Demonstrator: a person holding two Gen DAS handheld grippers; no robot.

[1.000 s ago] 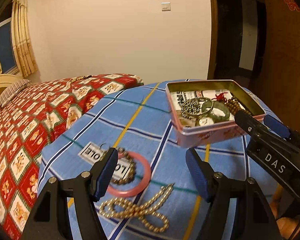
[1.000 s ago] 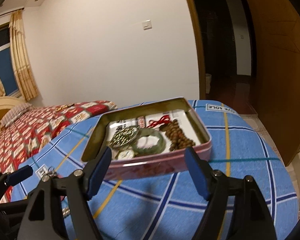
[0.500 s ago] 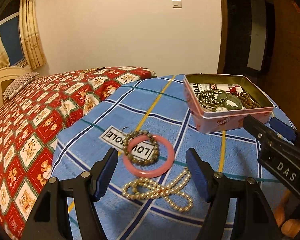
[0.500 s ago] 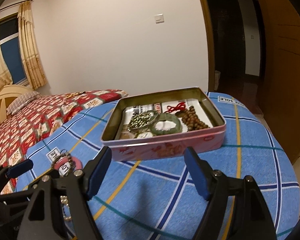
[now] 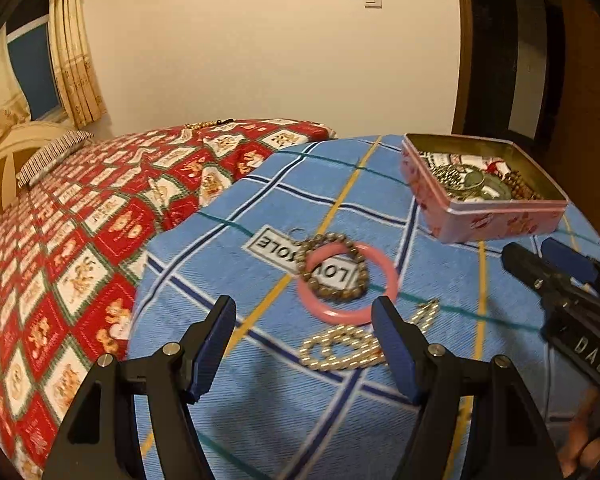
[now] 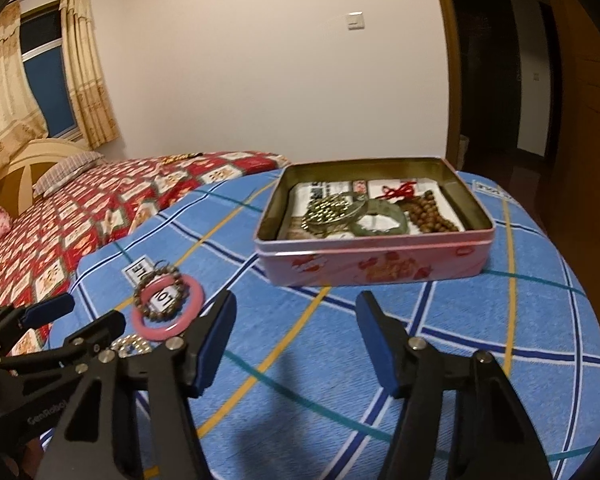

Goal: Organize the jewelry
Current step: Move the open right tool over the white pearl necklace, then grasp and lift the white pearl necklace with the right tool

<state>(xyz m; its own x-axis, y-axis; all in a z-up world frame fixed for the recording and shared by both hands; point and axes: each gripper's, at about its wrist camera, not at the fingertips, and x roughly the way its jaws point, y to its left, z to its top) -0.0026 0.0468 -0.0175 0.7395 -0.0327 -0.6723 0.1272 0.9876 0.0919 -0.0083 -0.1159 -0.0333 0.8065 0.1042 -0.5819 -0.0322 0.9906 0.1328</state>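
A pink bangle [image 5: 386, 276] lies on the blue checked cloth with a brown bead bracelet [image 5: 332, 266] resting across it. A pearl necklace [image 5: 342, 350] is coiled just in front of them. My left gripper [image 5: 304, 344] hovers open above the cloth, its fingertips short of the bangle and its right finger covering part of the pearls. The pink tin [image 6: 380, 270] stands open and holds a green bangle [image 6: 380, 220], brown beads [image 6: 428, 212], a red cord [image 6: 400, 190] and a metal bead bracelet [image 6: 328, 210]. My right gripper [image 6: 296, 320] is short of the tin with its jaws closing on nothing.
The cloth covers a round table [image 6: 540, 320] whose edge curves away at the right. A bed with a red patterned cover [image 5: 80, 240] adjoins it on the left. The left gripper [image 6: 80, 320] shows at the lower left of the right wrist view.
Both grippers have drawn back from the jewelry and the tin, which now sit farther ahead. The right gripper's fingers stand closer together than before.
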